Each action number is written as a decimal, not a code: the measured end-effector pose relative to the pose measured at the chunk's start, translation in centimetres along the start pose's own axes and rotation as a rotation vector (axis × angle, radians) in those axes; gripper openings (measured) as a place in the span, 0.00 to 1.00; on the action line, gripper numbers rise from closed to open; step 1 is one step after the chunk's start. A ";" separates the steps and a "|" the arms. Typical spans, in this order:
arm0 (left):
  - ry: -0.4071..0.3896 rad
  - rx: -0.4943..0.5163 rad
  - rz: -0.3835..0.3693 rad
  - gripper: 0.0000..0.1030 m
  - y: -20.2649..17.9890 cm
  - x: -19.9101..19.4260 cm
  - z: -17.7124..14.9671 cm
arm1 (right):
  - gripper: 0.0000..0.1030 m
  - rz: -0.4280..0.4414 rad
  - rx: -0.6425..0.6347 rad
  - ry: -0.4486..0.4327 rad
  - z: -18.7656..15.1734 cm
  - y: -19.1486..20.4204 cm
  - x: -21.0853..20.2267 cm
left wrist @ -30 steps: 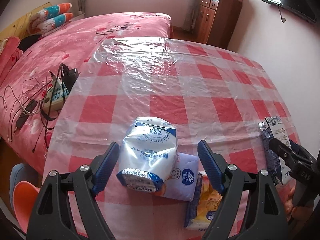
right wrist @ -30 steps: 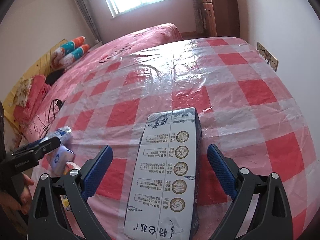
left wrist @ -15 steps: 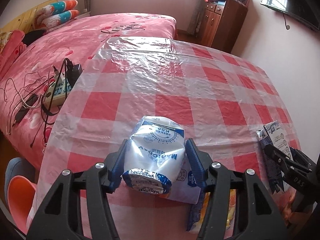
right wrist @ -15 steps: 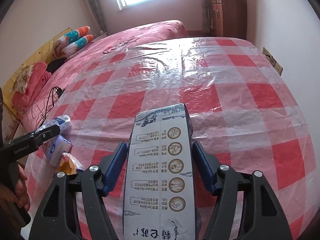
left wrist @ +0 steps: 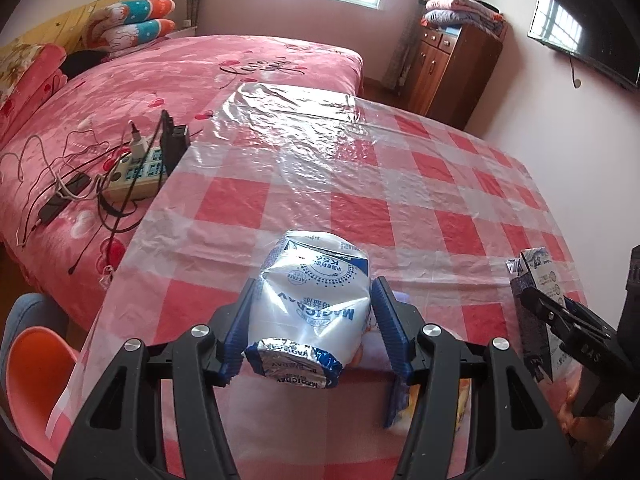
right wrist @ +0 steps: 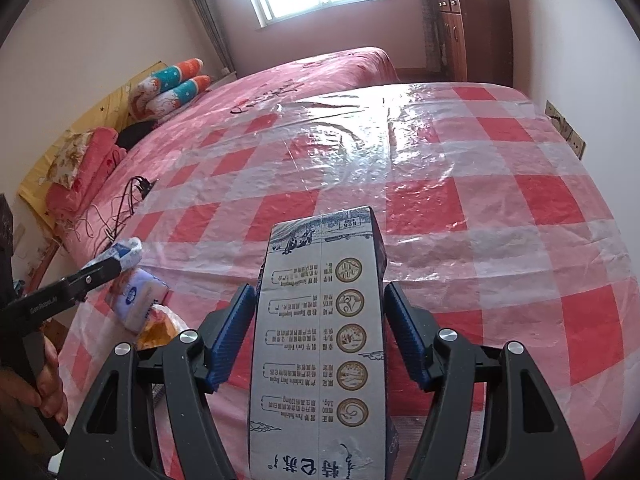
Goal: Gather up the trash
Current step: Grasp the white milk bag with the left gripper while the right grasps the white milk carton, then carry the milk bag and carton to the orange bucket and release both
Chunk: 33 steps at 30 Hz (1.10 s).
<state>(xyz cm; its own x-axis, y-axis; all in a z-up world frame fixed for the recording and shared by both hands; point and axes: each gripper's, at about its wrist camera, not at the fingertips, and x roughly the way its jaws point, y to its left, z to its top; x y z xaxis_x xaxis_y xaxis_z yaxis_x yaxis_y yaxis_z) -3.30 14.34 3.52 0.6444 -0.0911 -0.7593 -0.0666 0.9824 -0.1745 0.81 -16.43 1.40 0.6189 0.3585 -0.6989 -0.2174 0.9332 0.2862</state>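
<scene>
Two grips, one per hand. My left gripper (left wrist: 310,316) has its ribbed blue pads clenched on a crinkled white-and-blue foil pouch (left wrist: 308,300), denting its soft sides; the crimped silver seam faces me and the pouch sits just above the table. My right gripper (right wrist: 318,332) clamps a tall, flat-faced paper carton (right wrist: 320,352) printed with gold round seals and dark ink drawings, its hard edges square between the pads.

Beside the left gripper's far pad, on the table near its front edge, lie a small soft white tissue pack (right wrist: 138,300) and a glossy orange wrapper (right wrist: 160,326). Everything rests on a shiny, wrinkled plastic cloth (left wrist: 360,184) in red and white checks. Beyond its left edge, on a pink bedspread (left wrist: 200,68), sits a power strip (left wrist: 138,170) tangled in thin cables.
</scene>
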 end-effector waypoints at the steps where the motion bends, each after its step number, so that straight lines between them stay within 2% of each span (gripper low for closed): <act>1: -0.004 -0.004 -0.002 0.56 0.1 -0.3 -0.1 | 0.65 0.006 0.005 -0.002 0.0 0.0 -0.1; 9: -0.023 -0.039 -0.033 0.56 1.7 -2.5 -1.6 | 0.65 0.070 0.049 -0.001 -0.1 0.6 -0.3; 19: -0.046 -0.090 -0.056 0.57 4.4 -5.2 -3.4 | 0.65 0.194 0.103 0.007 0.3 2.5 -0.8; 33: -0.075 -0.144 -0.092 0.57 8.6 -7.7 -5.5 | 0.64 0.310 0.059 0.054 0.4 9.1 -1.3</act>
<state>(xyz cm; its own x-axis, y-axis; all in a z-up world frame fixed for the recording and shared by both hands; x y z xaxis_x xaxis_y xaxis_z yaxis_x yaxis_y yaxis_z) -13.01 22.63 4.41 0.7075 -0.1620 -0.6880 -0.1095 0.9365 -0.3331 -1.71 -8.40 5.21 0.4888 0.6275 -0.6060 -0.3440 0.7770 0.5271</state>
